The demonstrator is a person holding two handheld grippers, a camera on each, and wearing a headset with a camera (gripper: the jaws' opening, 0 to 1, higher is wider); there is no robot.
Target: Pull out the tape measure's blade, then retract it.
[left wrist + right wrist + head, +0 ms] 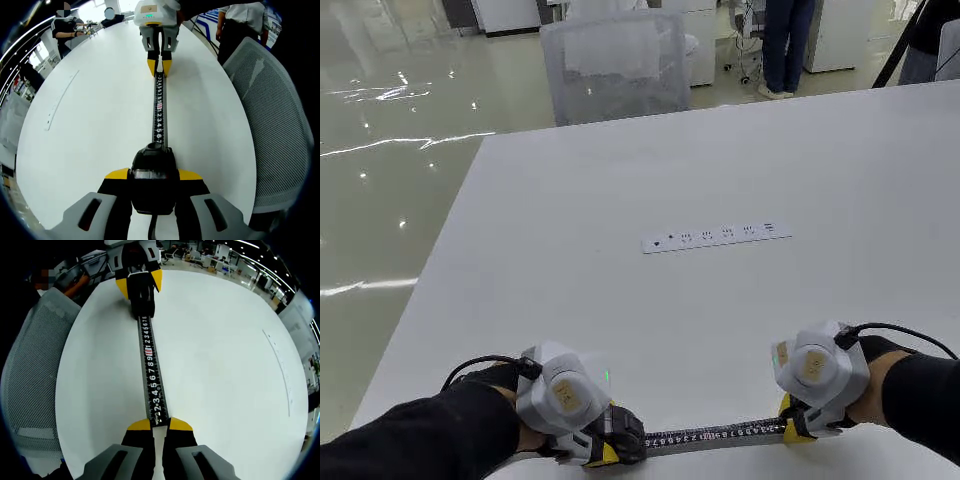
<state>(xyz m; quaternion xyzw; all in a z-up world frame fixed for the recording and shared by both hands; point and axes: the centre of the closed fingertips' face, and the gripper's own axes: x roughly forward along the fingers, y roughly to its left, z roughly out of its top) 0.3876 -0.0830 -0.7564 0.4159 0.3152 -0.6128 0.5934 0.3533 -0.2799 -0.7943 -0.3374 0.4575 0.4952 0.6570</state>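
Observation:
The black tape measure case sits between the yellow-tipped jaws of my left gripper, which is shut on it. Its dark numbered blade stretches straight across the white table to my right gripper. In the right gripper view the blade ends between the jaws of my right gripper, which is shut on the blade's tip. The case shows at the far end. In the head view the case is at the lower left near the left gripper, the blade runs to the right gripper.
A white power strip lies in the middle of the white table. A grey mesh chair stands behind the far edge, and a person's legs are beyond it. Another mesh chair stands by the table's near edge.

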